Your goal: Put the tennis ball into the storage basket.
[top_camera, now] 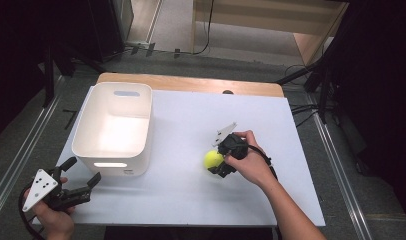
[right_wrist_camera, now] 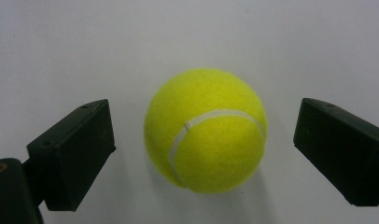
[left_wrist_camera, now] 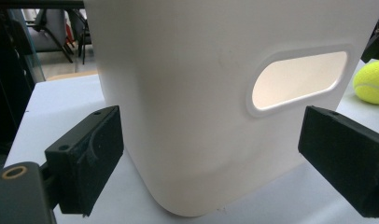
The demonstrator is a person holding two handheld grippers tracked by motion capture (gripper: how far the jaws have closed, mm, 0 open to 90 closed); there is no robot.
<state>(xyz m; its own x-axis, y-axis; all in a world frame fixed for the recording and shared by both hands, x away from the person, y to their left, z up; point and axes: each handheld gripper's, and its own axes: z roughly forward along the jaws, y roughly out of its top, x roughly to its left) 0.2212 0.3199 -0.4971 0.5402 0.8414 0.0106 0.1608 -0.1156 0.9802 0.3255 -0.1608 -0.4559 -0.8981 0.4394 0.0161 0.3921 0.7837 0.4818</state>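
High view puts the left gripper [top_camera: 77, 187] nearest, at the near left corner of the white table [top_camera: 191, 200], jaws spread wide and holding nothing, aimed at the white bin [top_camera: 113, 130] just beyond it. Bare table runs along the near edge between the two hands. Farther in, right of centre, the right gripper [top_camera: 218, 159] hangs over the tennis ball [top_camera: 213, 159]; right gripper view shows its jaws parted either side of the tennis ball [right_wrist_camera: 206, 130], gaps on both sides. Open surface separates ball and bin. The bin reaches almost to the far left edge.
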